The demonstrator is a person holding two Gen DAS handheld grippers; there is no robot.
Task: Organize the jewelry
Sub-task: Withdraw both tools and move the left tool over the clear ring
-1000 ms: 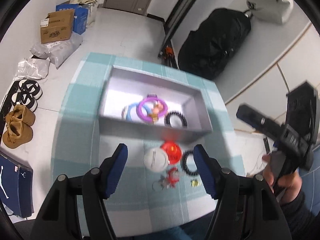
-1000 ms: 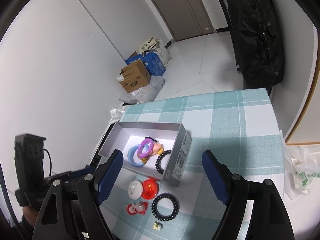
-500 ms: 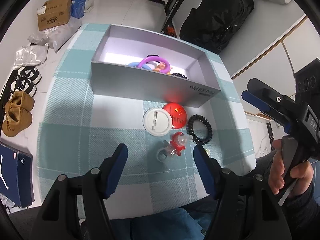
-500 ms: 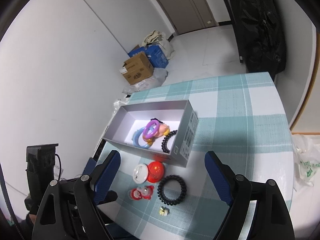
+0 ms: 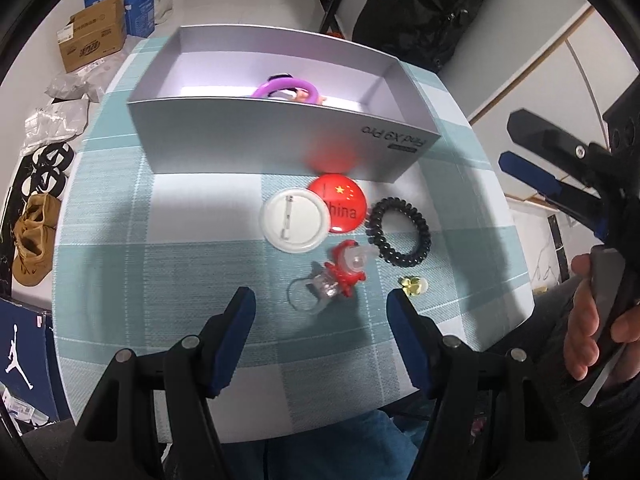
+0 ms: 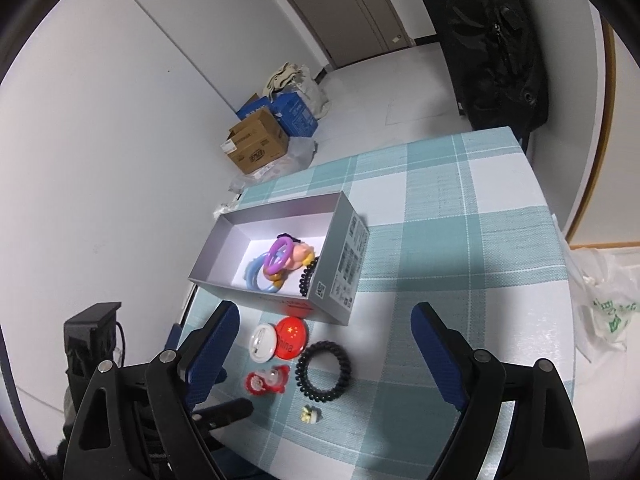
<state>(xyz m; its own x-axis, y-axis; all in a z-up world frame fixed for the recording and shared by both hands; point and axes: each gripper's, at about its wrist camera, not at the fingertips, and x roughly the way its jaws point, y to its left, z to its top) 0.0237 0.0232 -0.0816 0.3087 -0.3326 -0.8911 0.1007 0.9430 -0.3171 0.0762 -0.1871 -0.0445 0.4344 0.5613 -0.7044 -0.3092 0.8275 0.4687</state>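
Only the left wrist view shows the pin on the back of the white badge (image 5: 295,219) and the clear ring (image 5: 316,292) under the red charm (image 5: 345,267). Only the right wrist view shows inside the grey box (image 6: 224,276): a purple ring (image 6: 279,255) on a blue one. The left gripper (image 5: 320,312) is open above the charm, holding nothing. The right gripper (image 6: 324,354) is also open and empty, above the black coil hair tie (image 6: 324,371).
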